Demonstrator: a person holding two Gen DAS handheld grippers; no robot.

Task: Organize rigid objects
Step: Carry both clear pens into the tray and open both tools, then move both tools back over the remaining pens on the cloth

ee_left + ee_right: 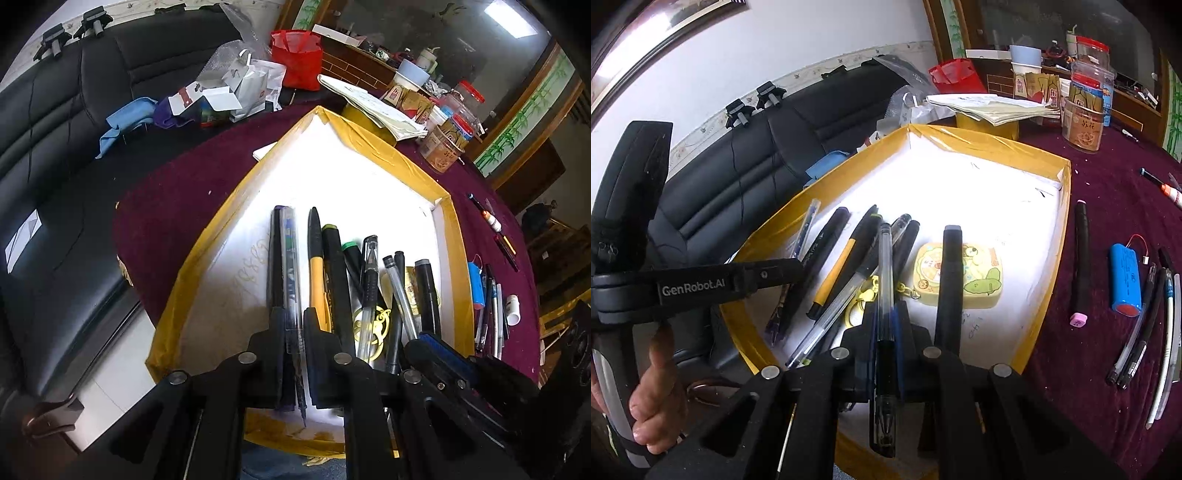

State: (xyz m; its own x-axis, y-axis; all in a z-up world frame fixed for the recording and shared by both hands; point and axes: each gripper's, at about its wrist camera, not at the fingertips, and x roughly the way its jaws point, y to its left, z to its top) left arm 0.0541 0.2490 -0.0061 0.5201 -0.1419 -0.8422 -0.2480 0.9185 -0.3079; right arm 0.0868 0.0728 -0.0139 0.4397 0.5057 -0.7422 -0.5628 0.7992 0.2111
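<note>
My left claw (293,332) pinches a clear pen with a purple cap (287,258), which runs from 6 toward 12 o'clock over the near end of the yellow-rimmed tray (192,258). My right claw (884,332) is pressed onto a clear pen with a black grip (884,295), its tip pointing back at 6 o'clock. Beyond the claws, inside the tray, lie a yellow-and-black pen (316,266), a thick black marker (949,288) and a cartoon keychain tag (975,275), the tag at 1 o'clock from the right claw and touching the marker. Out on the maroon counter (1108,192), at 3 o'clock of the tray, rest a black marker with a pink cap (1080,266), a blue battery (1126,282) and a bundle of pens (1145,332). Farthest, at 12 o'clock, a stack of papers (993,107) sits past the tray's rim
</note>
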